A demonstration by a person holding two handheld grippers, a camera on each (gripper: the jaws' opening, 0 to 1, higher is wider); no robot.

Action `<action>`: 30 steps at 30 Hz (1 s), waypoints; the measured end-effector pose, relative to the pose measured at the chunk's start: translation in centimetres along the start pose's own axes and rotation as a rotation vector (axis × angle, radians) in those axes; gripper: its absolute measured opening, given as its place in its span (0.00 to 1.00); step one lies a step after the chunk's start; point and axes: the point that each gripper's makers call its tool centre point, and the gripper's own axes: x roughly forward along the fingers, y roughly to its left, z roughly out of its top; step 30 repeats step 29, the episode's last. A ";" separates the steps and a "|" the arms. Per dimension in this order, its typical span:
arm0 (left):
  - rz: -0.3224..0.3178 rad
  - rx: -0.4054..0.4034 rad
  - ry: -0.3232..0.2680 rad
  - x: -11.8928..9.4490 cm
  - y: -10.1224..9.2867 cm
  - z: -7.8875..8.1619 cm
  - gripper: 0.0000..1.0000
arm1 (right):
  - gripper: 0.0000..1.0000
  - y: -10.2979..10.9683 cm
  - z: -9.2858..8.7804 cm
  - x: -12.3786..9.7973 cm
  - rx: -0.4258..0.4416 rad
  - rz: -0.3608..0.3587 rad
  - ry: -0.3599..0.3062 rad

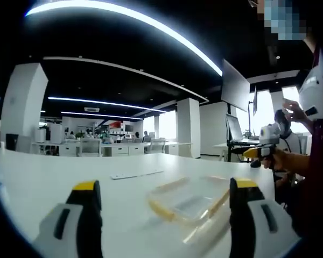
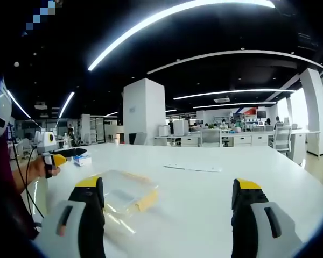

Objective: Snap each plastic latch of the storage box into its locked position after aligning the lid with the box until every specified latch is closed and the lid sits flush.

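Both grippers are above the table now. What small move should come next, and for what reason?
Probably lower the left gripper toward the storage box. Both grippers are open and hold nothing, and the clear box with yellow latches lies untouched on the white table, between the left gripper's jaws in its view.

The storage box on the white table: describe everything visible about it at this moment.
The storage box is a shallow, rectangular container of clear plastic with yellowish strips along its edges, likely its latches or rim. It lies flat on the white table, ahead of and between the left gripper's open jaws. In the right gripper view it sits just past that gripper's left jaw. Neither gripper touches it. Whether the lid sits flush or any latch is snapped shut cannot be told.
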 end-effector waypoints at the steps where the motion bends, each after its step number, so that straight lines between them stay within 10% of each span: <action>1: 0.001 -0.002 -0.001 -0.1 0.0 0.0 1.00 | 1.00 0.1 0.0 0.0 0.001 0.001 0.000; 30: -0.002 -0.011 -0.010 -2.1 -0.9 -0.3 1.00 | 1.00 1.6 0.1 -1.7 -0.007 -0.012 -0.019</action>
